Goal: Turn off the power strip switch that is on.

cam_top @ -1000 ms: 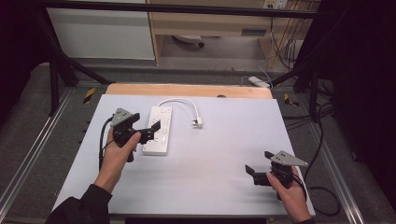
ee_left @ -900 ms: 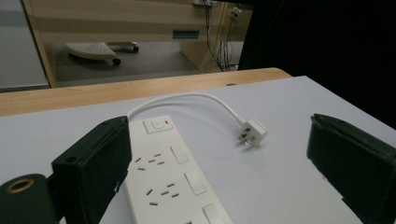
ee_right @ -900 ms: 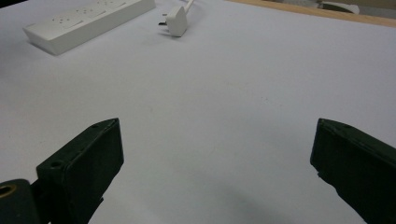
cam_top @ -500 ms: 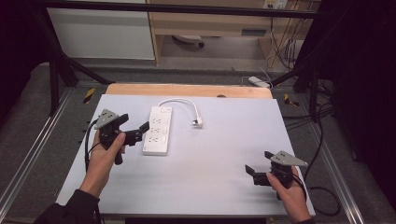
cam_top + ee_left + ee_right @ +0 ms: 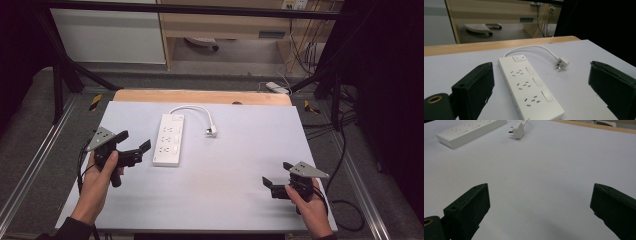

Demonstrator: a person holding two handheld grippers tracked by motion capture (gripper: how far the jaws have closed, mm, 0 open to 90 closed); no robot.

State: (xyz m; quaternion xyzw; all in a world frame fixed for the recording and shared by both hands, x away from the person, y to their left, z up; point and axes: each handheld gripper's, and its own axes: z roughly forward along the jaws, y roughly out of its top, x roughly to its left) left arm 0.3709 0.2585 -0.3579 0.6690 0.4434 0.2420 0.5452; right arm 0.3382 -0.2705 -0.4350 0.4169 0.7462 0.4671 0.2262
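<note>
A white power strip (image 5: pixel 168 140) with three sockets lies flat on the white table top (image 5: pixel 225 165), left of centre. Its white cable (image 5: pixel 190 107) loops from the far end round to a white plug (image 5: pixel 212 131) lying to its right. My left gripper (image 5: pixel 134 141) is open just left of the strip, apart from it. In the left gripper view the strip (image 5: pixel 530 87) and plug (image 5: pixel 562 62) lie ahead between the wide-spread jaws. My right gripper (image 5: pixel 276 175) is open near the front right corner, holding nothing; in its view the strip (image 5: pixel 471 130) and plug (image 5: pixel 518 130) are far off.
A wooden strip (image 5: pixel 200 96) borders the far edge of the table. Metal frame rails (image 5: pixel 35 155) run along both sides. Cables (image 5: pixel 345 210) trail on the floor at the right, and a white adapter (image 5: pixel 277 87) lies behind the table.
My left gripper has drawn back to the left and nearer the person, off the power strip it was over. The right gripper has stayed put.
</note>
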